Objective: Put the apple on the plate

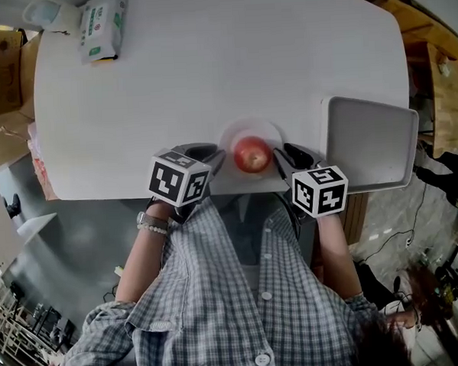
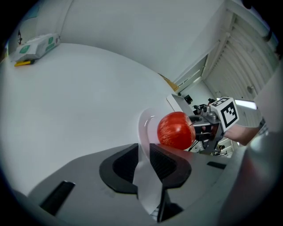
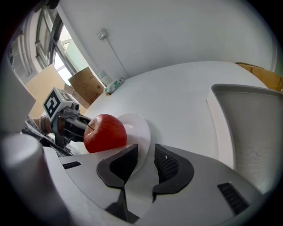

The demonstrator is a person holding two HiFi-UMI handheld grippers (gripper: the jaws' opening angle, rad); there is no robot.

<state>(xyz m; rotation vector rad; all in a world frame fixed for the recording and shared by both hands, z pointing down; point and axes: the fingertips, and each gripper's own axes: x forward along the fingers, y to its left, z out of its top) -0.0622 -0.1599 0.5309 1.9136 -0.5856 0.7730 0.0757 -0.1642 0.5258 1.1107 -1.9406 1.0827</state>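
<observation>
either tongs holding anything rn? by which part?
Nothing is held. The left tongs and right tongs stand open at opposite edges of the plate, its rim in each gap but not pinched. The apple sits free on the plate.

Head view overhead; gripper views share apple [image 2: 176,130], close.

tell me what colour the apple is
The apple is red with fine paler streaks, clearest in the left gripper view.
</observation>
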